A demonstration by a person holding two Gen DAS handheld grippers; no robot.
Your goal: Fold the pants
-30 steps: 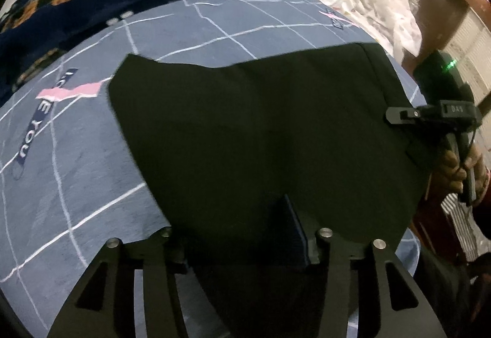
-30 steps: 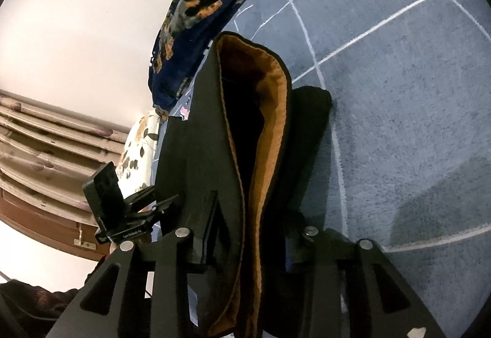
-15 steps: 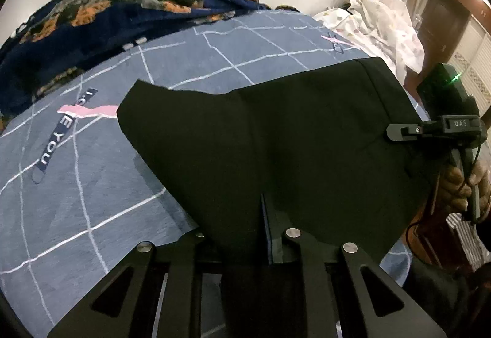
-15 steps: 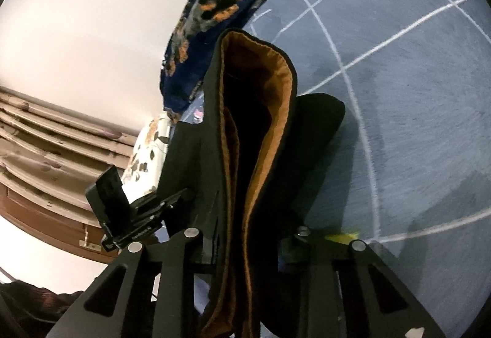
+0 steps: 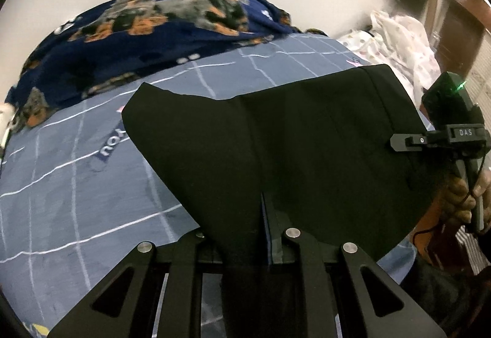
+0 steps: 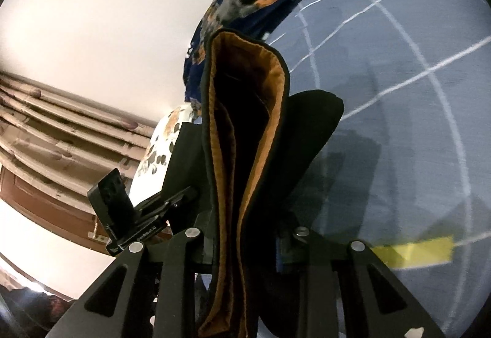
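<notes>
Pants (image 5: pixel 276 135), black, hang between my two grippers above the bed sheet (image 5: pixel 76 184), stretched flat in the left wrist view with one corner pointing far left. My left gripper (image 5: pixel 264 233) has just been closing and is clamped on the near edge of the cloth. My right gripper (image 6: pixel 245 233) has just been closing too and is clamped on the waistband (image 6: pixel 245 111), whose orange-brown lining gapes toward the camera. A hand (image 5: pixel 463 197) holds that gripper at the right. Far off lie a dark blue patterned blanket (image 5: pixel 138 40) and white clothes (image 5: pixel 399 40).
</notes>
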